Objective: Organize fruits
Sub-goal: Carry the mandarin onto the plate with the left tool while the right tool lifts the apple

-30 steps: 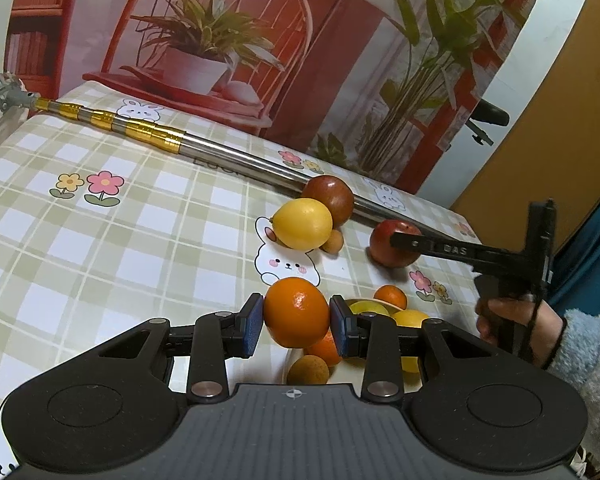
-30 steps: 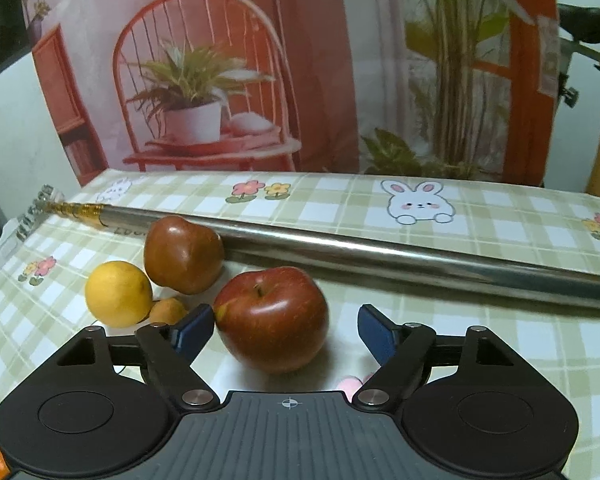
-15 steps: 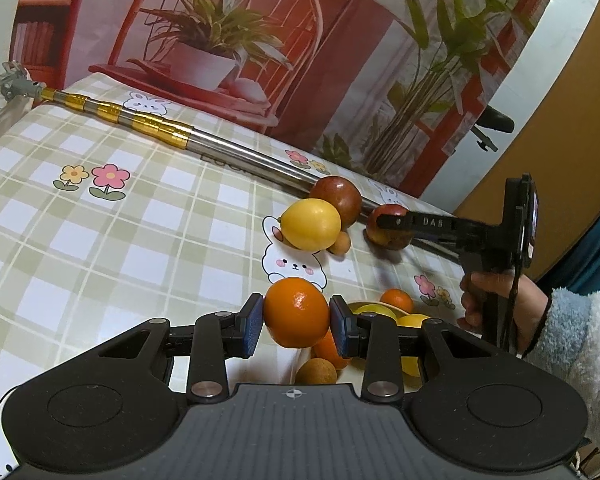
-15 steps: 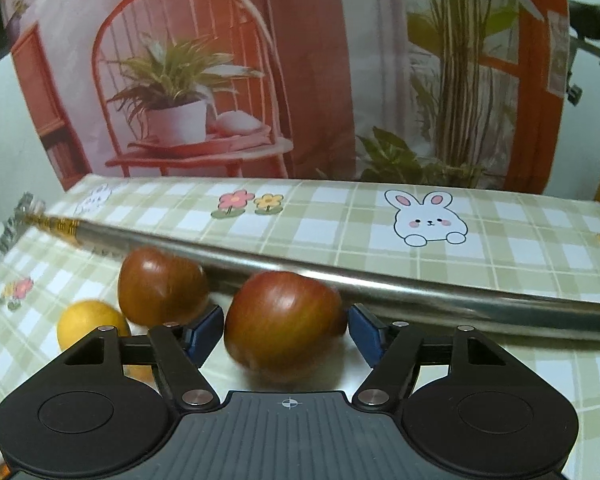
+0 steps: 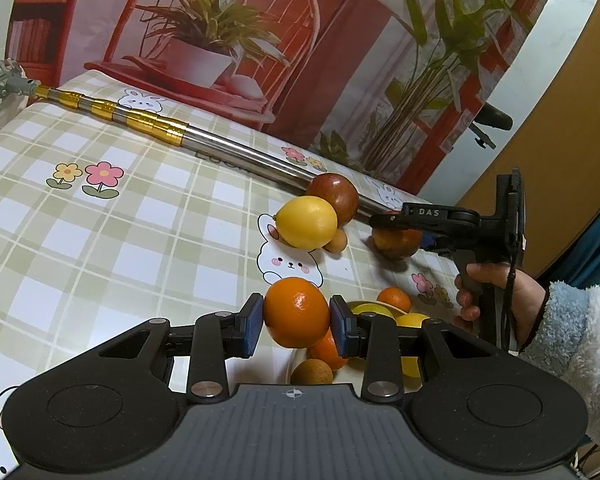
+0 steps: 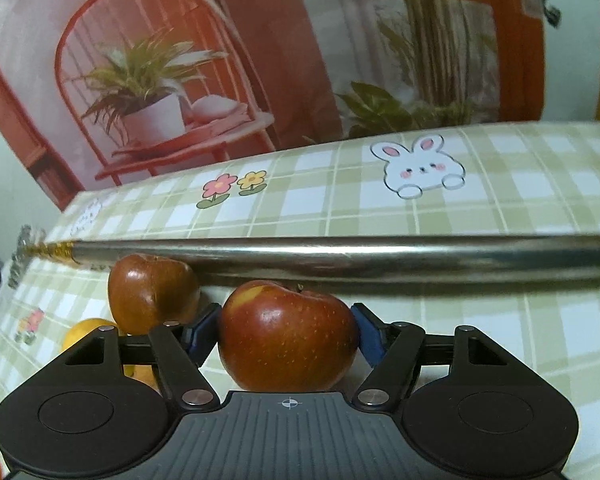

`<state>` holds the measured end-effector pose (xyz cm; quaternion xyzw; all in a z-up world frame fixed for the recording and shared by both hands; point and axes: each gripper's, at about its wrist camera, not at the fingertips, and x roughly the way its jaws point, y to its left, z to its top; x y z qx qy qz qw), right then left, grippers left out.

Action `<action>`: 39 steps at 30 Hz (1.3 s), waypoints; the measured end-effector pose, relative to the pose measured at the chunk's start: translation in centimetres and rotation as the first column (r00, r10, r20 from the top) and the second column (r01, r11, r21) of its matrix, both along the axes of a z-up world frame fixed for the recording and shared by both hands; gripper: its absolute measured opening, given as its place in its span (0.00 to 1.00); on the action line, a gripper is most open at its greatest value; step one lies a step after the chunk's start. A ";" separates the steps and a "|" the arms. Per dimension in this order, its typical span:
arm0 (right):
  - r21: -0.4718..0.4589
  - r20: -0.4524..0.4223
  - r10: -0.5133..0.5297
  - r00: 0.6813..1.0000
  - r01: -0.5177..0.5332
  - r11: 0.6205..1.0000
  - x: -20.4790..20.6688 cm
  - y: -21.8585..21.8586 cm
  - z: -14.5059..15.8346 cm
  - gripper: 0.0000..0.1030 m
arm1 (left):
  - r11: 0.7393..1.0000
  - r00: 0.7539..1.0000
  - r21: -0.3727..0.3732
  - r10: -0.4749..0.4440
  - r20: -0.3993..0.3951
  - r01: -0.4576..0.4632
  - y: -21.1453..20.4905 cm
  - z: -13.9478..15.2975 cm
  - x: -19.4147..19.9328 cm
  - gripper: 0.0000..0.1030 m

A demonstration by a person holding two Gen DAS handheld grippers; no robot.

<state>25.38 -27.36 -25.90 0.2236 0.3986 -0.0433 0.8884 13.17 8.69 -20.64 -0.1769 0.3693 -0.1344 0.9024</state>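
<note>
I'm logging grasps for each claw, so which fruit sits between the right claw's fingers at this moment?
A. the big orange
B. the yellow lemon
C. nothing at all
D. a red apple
D: in the right wrist view the right claw has its blue pads against both sides of a red apple, while the orange is clamped in the left claw.

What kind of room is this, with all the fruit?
Probably a room at home, though only a corner shows. A table wears a checked bunny tablecloth, loose fruit like a lemon lies on it, and a printed chair-and-plant backdrop hangs behind.
</note>
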 end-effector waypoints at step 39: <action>-0.128 0.294 0.099 0.951 -0.064 0.990 -20.0 7.1 6.6 0.63 | 0.979 0.986 0.119 -0.162 -0.024 0.164 -5.2 1.1 -3.2 0.36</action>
